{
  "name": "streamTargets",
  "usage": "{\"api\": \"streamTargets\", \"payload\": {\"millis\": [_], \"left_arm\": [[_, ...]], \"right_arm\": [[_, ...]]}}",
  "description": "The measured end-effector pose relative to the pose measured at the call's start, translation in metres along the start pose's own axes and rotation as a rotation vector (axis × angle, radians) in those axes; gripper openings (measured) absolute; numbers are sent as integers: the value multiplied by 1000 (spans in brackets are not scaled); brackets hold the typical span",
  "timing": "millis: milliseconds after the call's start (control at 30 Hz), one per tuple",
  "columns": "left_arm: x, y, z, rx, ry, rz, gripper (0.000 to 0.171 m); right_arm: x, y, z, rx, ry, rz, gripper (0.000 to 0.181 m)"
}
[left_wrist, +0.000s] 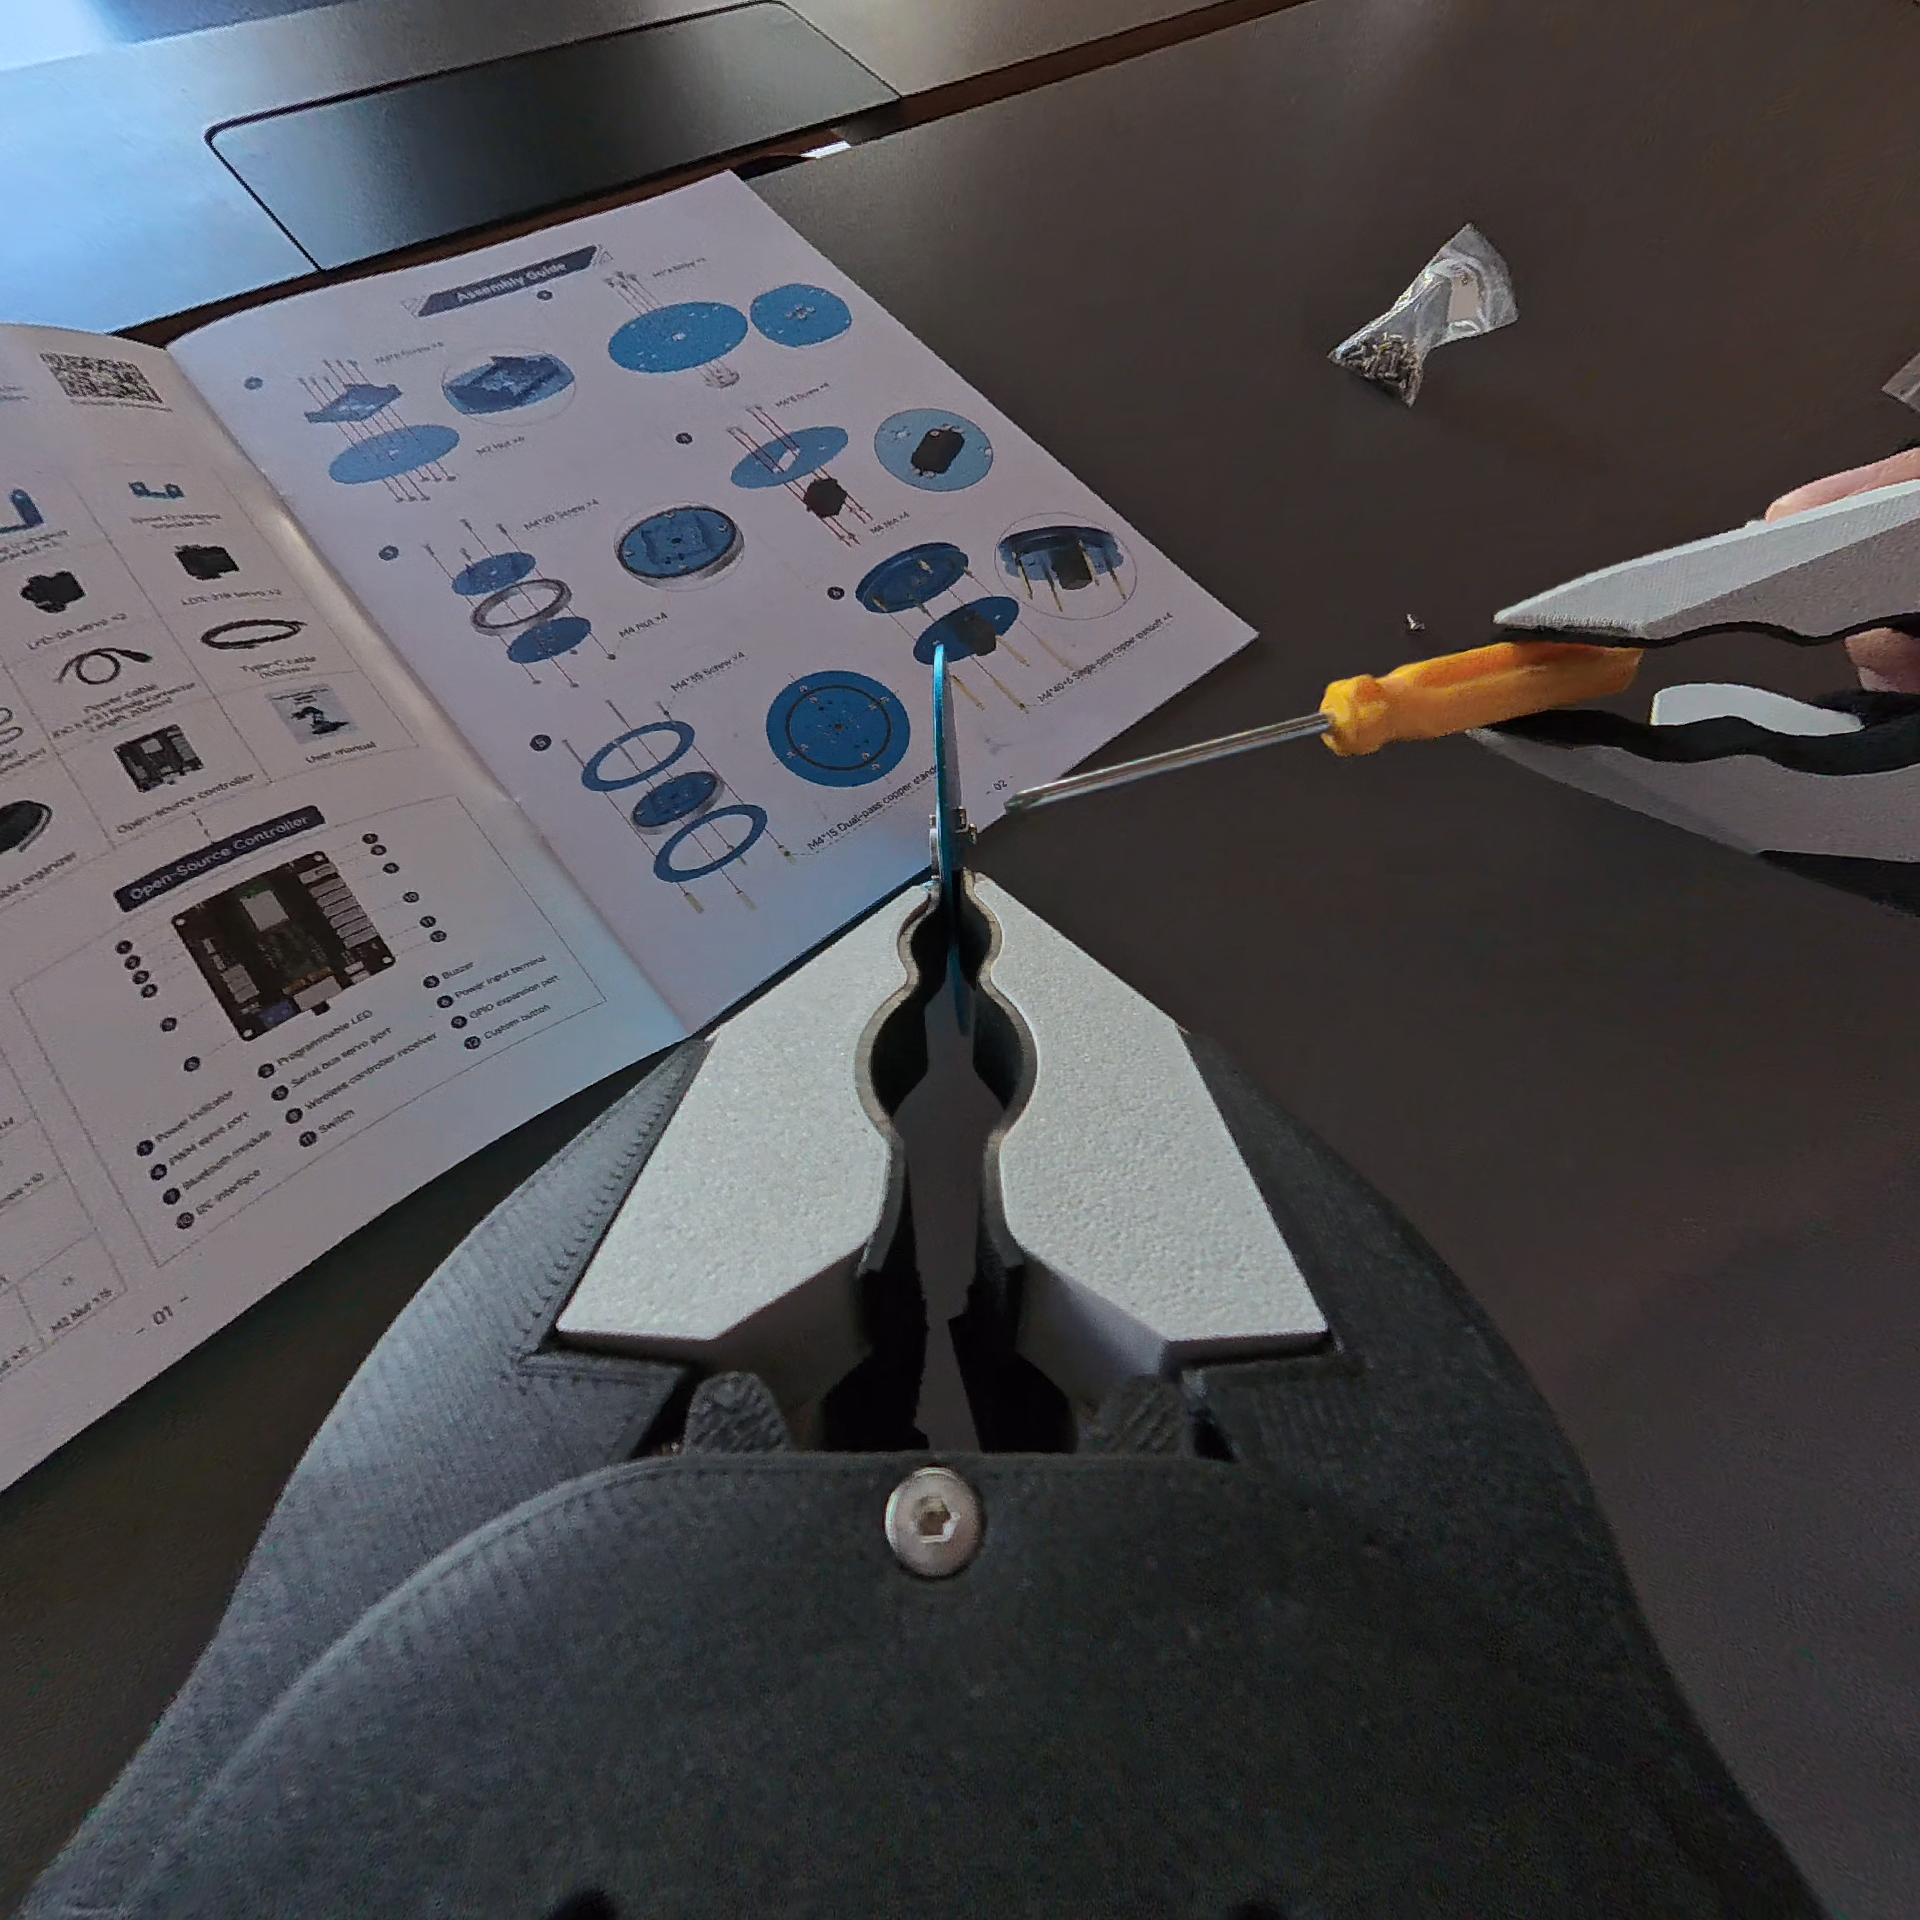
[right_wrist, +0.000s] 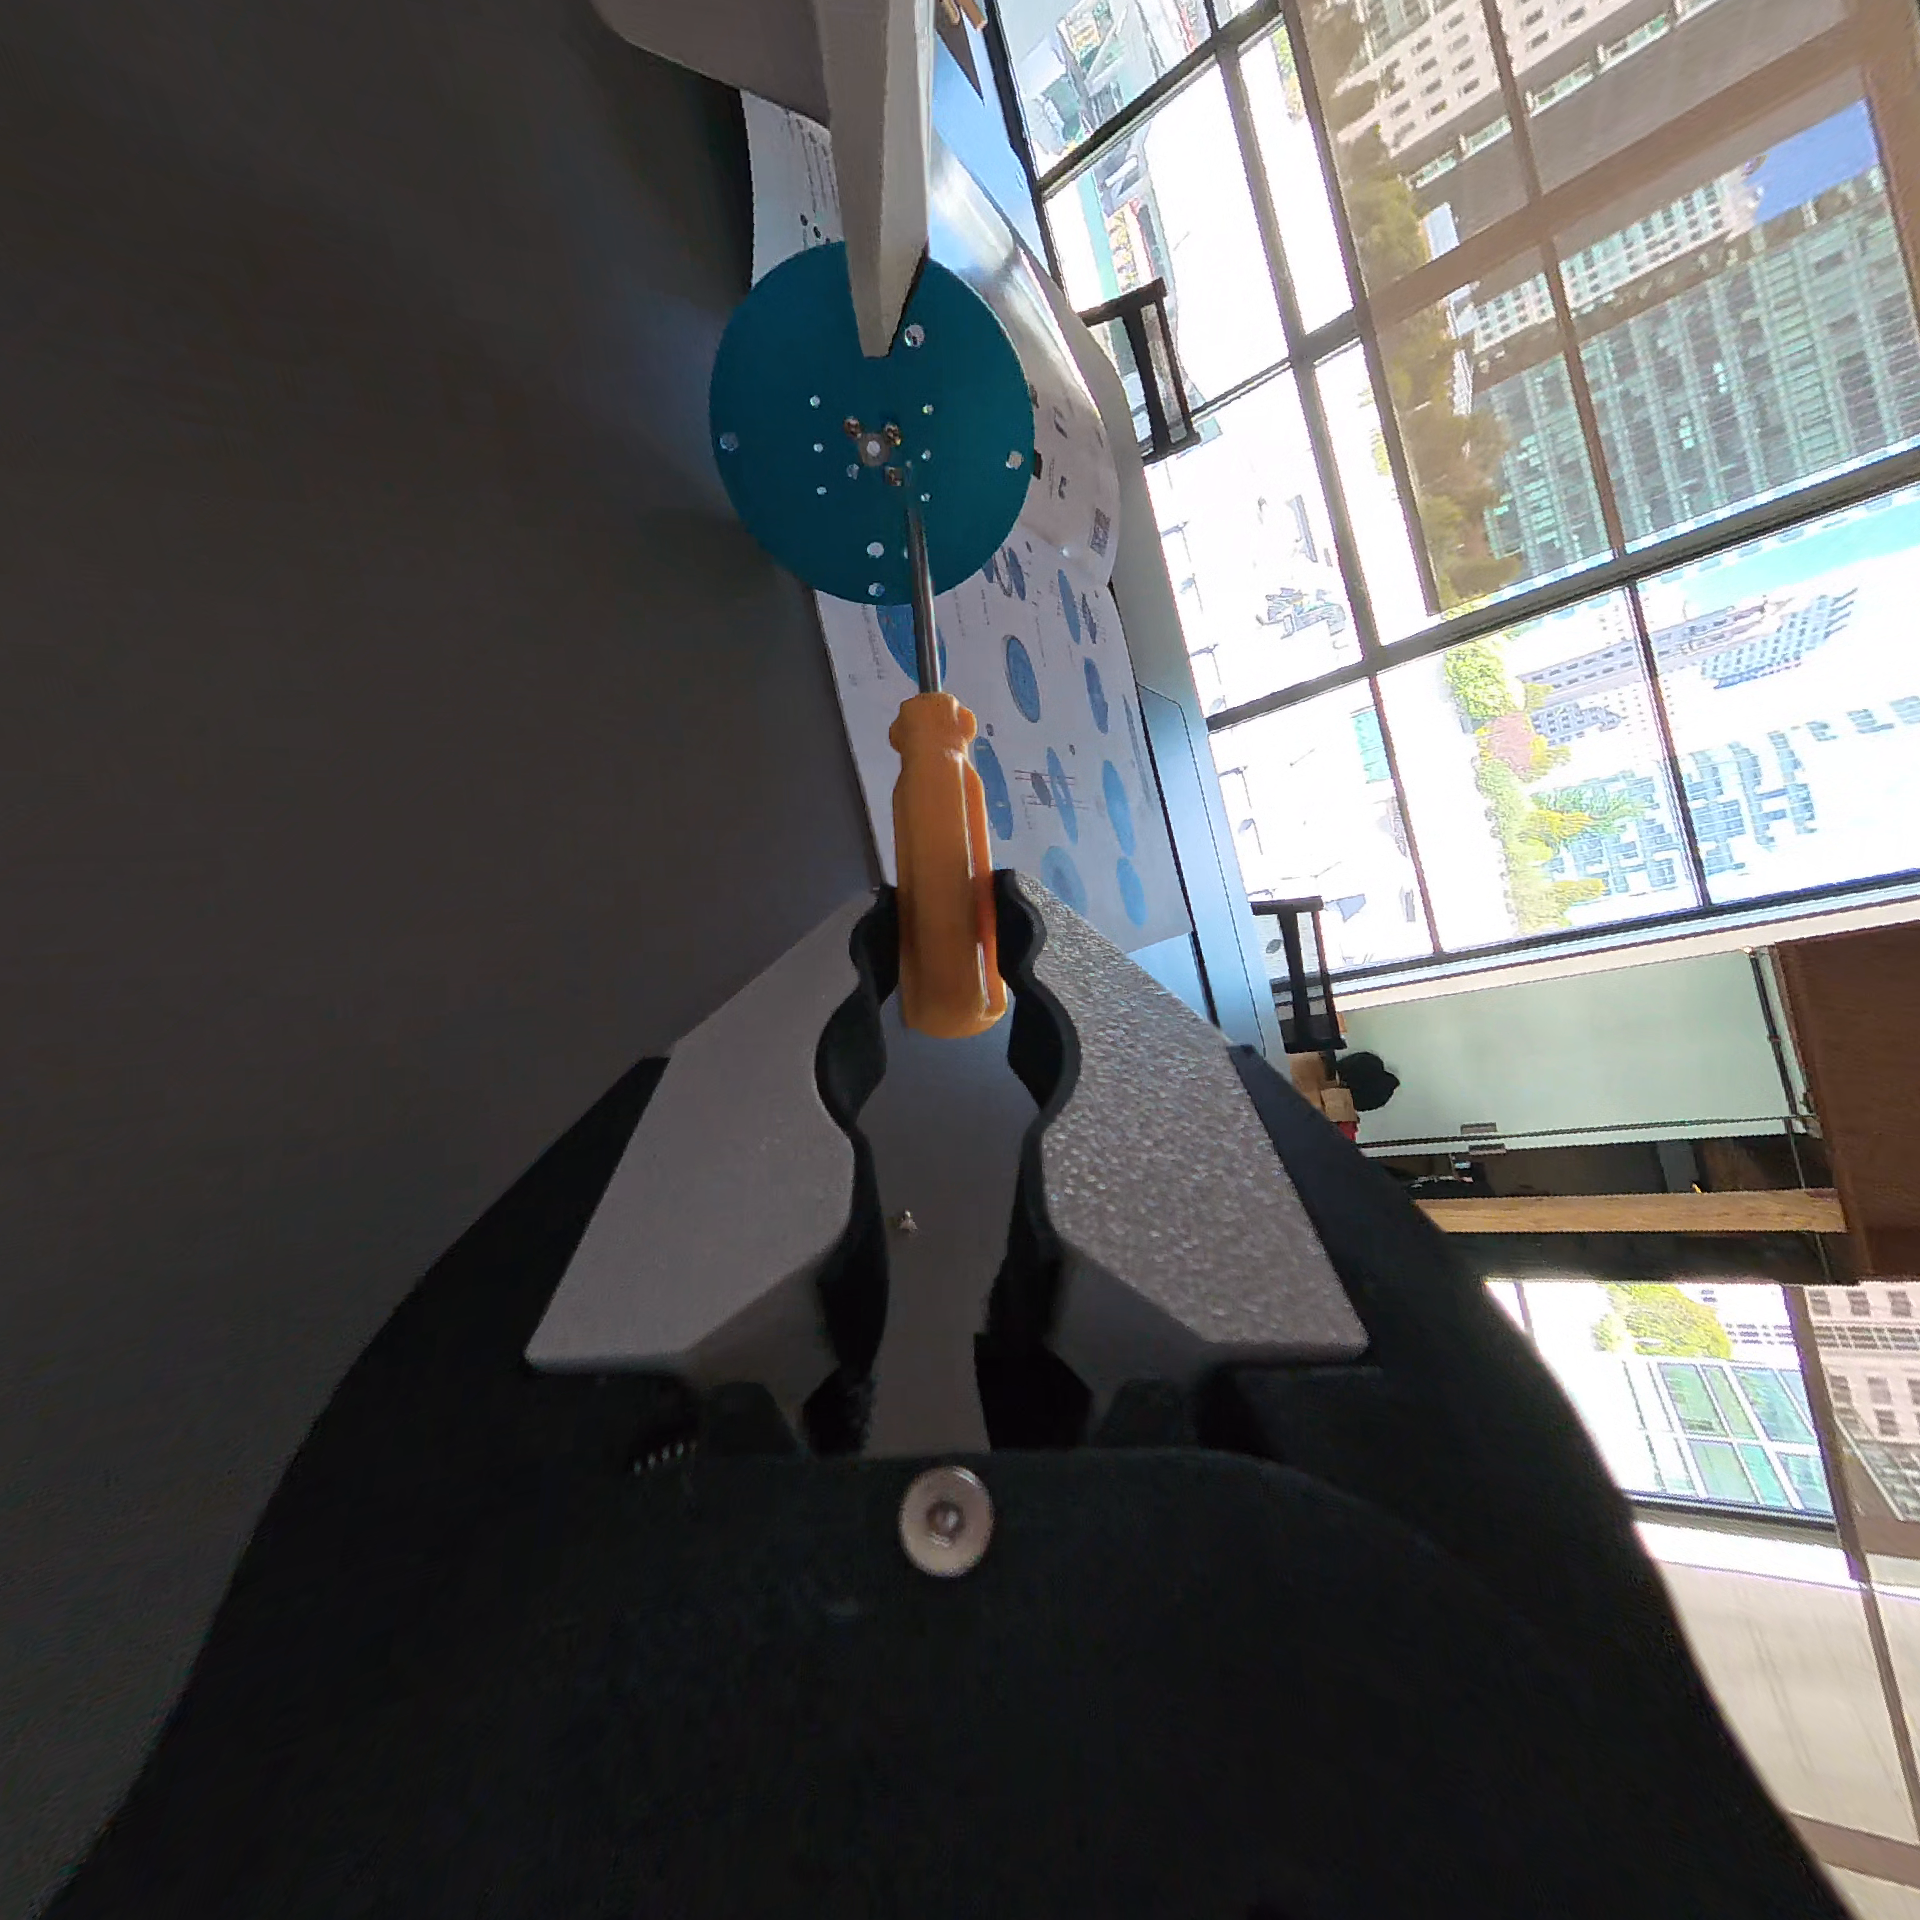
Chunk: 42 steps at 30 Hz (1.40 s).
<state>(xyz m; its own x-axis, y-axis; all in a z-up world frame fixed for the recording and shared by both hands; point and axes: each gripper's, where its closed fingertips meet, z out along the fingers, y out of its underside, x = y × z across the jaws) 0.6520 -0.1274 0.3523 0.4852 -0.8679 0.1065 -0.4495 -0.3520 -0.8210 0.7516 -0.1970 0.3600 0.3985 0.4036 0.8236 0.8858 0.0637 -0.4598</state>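
My left gripper (left_wrist: 951, 894) is shut on the rim of a thin blue round plate (left_wrist: 945, 748), held upright and seen edge-on. In the right wrist view the blue plate (right_wrist: 821, 488) faces me, with small holes and several screws at its centre; the left gripper's fingers (right_wrist: 883, 187) pinch its top edge. My right gripper (right_wrist: 940, 904) is shut on an orange-handled screwdriver (right_wrist: 940, 831). It also shows in the left wrist view (left_wrist: 1455, 691), where its metal tip sits just right of the plate's centre. In the right wrist view the tip lies at a central screw.
An open instruction booklet (left_wrist: 468, 675) lies on the dark table (left_wrist: 1455, 1143) to the left. A small clear bag of screws (left_wrist: 1423, 322) and one loose screw (left_wrist: 1413, 623) lie at the far right. A dark flat device (left_wrist: 520, 125) lies behind the booklet. Big windows (right_wrist: 1558, 520) stand beyond. Left tips to right tips: about 12 cm.
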Motion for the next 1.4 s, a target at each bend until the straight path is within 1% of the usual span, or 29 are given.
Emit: {"api": "streamTargets", "payload": {"millis": [467,900,1267,1400], "left_arm": [[1,0,0,0,0,3,0],[1,0,0,1,1,1,0],[1,0,0,0,0,7,0],[2,0,1,-1,-3,15,0]], "right_arm": [[-3,-4,7,-2,-11,-3,18],[-2,-10,3,13,-5,-11,17],[-2,-8,5,1,-7,-10,18],[-1,-6,5,-11,4,-36,18]]}}
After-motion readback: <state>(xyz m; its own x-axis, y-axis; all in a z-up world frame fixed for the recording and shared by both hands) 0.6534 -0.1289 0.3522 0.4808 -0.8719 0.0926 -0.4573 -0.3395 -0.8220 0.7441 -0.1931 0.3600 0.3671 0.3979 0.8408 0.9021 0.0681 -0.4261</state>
